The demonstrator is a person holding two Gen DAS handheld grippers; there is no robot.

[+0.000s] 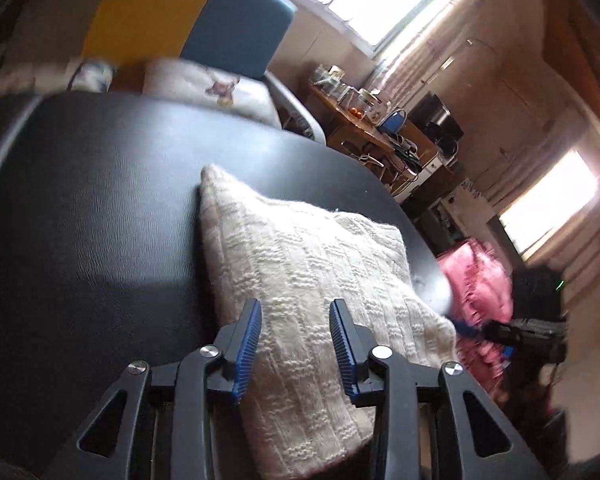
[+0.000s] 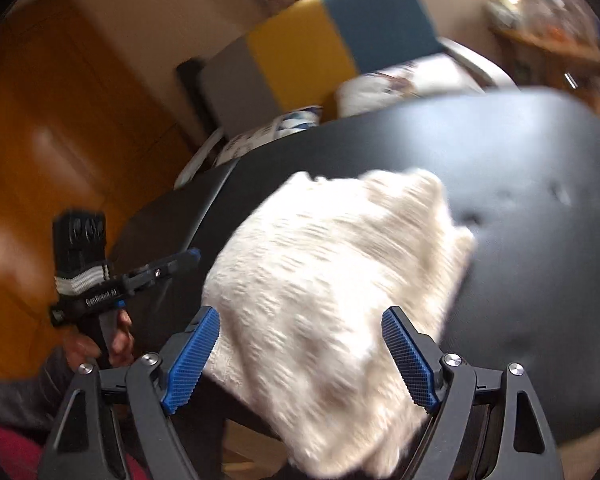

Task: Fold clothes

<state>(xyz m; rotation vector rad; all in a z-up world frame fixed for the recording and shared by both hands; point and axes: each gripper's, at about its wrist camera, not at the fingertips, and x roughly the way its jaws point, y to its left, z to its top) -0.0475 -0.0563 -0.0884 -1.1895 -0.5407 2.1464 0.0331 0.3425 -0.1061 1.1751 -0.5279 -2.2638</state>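
A cream knitted garment [image 1: 308, 280], folded into a thick rectangle, lies on a black table [image 1: 100, 200]. My left gripper [image 1: 295, 306] is open, its blue-padded fingers [image 1: 248, 344] just above the garment's near end. In the right wrist view the same garment [image 2: 332, 280] is blurred, with its near part over the table's [image 2: 540, 200] edge. My right gripper [image 2: 300, 318] is open wide and hovers over that near part. The left gripper [image 2: 180, 261] shows at the left of that view, beside the table.
A chair with yellow and blue back panels [image 1: 204, 12] stands behind the table, with white cushions [image 1: 204, 84] on its seat. A pink cloth [image 1: 480, 284] lies beyond the table's right edge. A cluttered wooden desk [image 1: 364, 120] stands further back. An orange wooden door [image 2: 40, 140] is at left.
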